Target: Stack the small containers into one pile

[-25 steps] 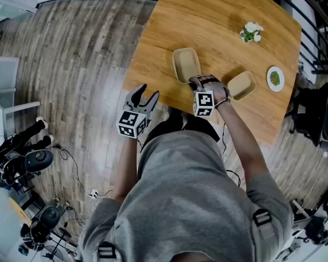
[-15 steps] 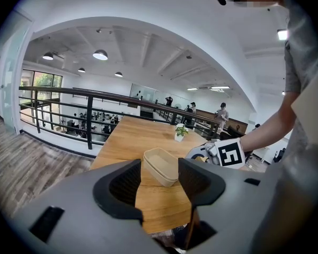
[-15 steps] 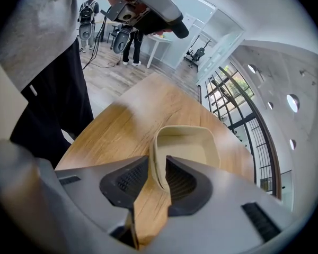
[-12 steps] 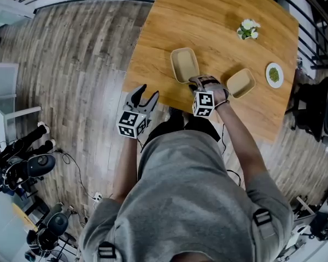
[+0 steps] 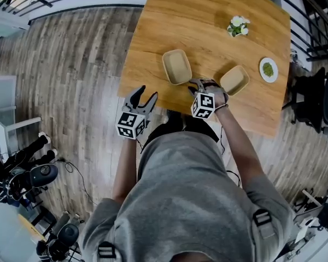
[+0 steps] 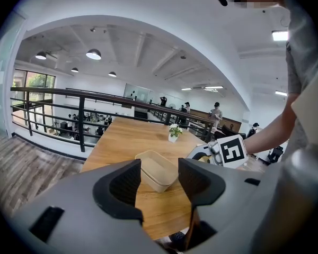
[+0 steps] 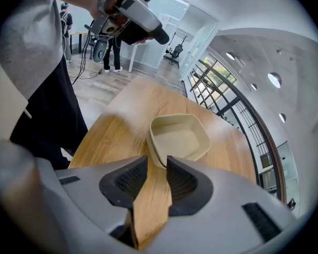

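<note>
Your right gripper [image 5: 195,84] is near the tabletop's [image 5: 191,15] front edge, and its jaws have just been opening, loose around a corner of an empty tan container [image 5: 176,67]. A second empty container [image 5: 234,80] lies just beside it, toward the right edge. Your left gripper [image 5: 147,93] hangs off the front left corner with its jaws apart and nothing in them, and there is lots of open wood toward the far edge.

The desk [image 5: 202,21] runs off the head view's top edge, and the person [image 5: 191,190] hides part of its near edge. The green filling of the dish [image 5: 268,69] at its right edge is too small to tell. In the right gripper view, one jaw covers the nearest corner of the container [image 7: 180,138].
</note>
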{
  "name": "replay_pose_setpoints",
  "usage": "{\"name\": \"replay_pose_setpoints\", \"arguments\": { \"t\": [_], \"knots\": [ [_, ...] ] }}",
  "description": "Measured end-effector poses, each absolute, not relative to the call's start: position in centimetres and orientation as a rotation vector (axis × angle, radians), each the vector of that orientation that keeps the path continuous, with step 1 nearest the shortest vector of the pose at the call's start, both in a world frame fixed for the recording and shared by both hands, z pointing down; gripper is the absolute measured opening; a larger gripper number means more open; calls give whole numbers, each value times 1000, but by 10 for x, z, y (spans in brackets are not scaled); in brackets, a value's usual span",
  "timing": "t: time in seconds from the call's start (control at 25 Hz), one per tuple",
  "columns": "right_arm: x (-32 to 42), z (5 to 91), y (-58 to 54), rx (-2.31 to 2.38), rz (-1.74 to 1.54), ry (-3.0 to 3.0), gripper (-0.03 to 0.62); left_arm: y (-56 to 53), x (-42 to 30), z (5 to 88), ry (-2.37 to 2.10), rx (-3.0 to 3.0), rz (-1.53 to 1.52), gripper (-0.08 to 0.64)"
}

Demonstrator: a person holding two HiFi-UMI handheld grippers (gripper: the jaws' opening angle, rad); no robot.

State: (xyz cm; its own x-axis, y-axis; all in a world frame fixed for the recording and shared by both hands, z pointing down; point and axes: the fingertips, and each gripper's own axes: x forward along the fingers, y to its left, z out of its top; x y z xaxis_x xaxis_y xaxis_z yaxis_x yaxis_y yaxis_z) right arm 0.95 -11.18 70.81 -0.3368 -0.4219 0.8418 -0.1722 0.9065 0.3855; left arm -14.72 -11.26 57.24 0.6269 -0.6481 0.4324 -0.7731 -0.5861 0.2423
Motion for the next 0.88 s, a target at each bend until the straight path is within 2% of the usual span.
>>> {"name": "replay_pose_setpoints", "arguments": {
  "t": [0.88],
  "knots": [
    [153, 704, -81, 719, 32, -1863, 109, -107, -33, 557, -999, 2500, 460, 235]
  ]
}}
